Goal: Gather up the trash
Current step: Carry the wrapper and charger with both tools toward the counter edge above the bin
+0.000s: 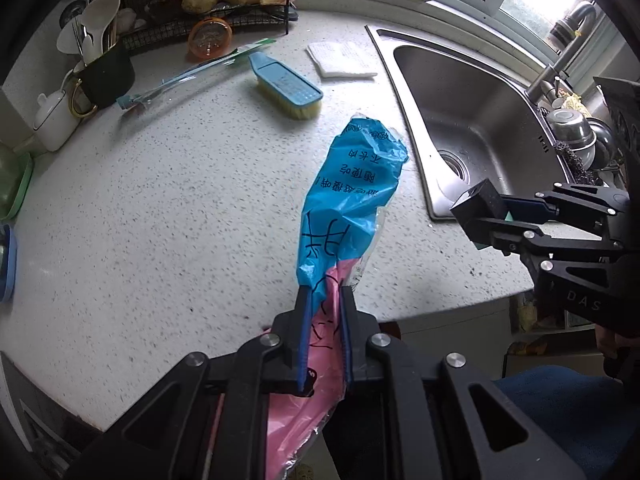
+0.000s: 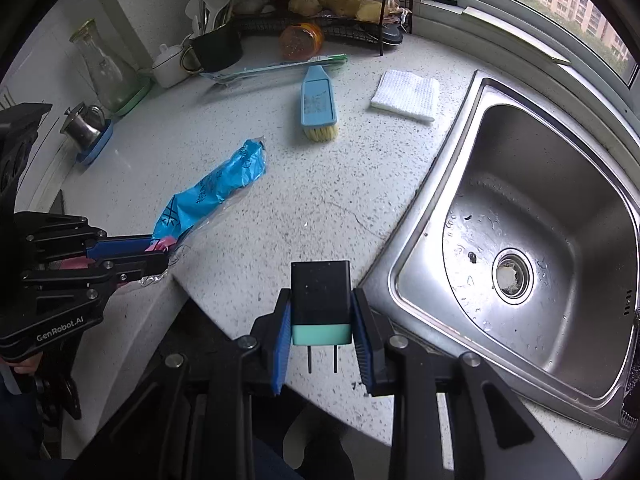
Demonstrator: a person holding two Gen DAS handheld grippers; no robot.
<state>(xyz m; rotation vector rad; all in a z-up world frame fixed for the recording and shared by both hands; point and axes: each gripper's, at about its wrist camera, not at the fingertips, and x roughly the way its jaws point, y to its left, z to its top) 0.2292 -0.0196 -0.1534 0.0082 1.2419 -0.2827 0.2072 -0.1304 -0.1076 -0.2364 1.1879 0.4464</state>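
My left gripper (image 1: 325, 300) is clamped on a blue-and-pink plastic bag (image 1: 352, 188) trailing over the counter (image 1: 160, 208) edge; thin film could slip free. My right gripper (image 2: 322, 320) pinches a black plug (image 2: 320, 300) with 2 prongs; it could twist out. "GenRobot.AI" and "DAS" are readable.

Blue scrub brush (image 2: 318, 102) beside folded white cloth (image 2: 405, 96), steel sink (image 2: 520, 184), wire rack (image 2: 320, 8) behind

Left hand-held gripper (image 1: 325, 296) clamped; right hand-held gripper (image 2: 321, 308) seemingly likewise
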